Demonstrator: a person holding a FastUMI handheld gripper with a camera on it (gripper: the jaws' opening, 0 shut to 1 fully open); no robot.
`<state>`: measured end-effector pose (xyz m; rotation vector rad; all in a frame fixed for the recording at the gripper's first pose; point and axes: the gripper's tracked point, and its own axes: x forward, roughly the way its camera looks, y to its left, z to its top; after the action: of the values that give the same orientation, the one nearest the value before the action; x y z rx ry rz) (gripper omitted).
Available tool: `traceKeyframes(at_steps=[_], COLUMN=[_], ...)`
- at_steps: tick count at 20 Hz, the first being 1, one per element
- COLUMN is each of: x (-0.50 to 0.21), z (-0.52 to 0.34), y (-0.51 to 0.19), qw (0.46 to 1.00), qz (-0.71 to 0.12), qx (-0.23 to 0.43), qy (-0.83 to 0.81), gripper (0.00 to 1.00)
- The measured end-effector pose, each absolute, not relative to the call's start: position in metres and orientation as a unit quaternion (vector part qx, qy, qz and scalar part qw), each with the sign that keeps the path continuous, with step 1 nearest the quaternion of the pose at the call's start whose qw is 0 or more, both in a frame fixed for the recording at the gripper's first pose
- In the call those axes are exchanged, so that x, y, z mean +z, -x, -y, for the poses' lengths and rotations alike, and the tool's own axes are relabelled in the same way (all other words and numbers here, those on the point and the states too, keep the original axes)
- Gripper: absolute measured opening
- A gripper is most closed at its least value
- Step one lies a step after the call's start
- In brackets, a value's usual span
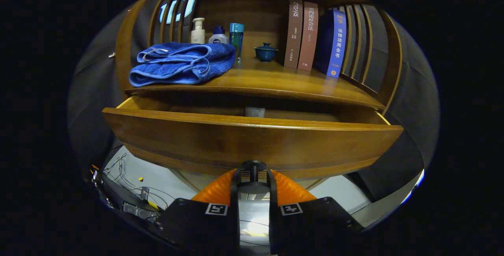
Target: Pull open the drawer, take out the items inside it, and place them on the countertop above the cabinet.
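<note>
The wooden drawer (pixel 252 141) stands pulled partly out of the cabinet, its front panel just ahead of my fingers. Its dark round knob (pixel 253 177) sits between my two fingers, and my gripper (pixel 253 179) is shut on it. Inside the drawer, a small pale item (pixel 254 111) peeks over the front panel; the rest of the inside is hidden. Above the drawer runs the wooden countertop (pixel 275 82).
On the countertop lie a folded blue towel (pixel 183 63), a pump bottle (pixel 198 31), a small white bottle (pixel 218 36), a teal tumbler (pixel 236 37), a blue lidded cup (pixel 265 52) and three upright books (pixel 315 37). Cables (pixel 130 185) lie on the floor below left.
</note>
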<state>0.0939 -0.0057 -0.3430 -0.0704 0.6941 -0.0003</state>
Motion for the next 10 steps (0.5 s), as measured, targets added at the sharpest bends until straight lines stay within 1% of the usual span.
traceKeyframes(at_steps=[10], x=[-0.335], z=[0.009], y=[-0.009], qw=[0.936], qz=[-0.351], qx=[0.006], qy=[0.026], gripper=[0.33])
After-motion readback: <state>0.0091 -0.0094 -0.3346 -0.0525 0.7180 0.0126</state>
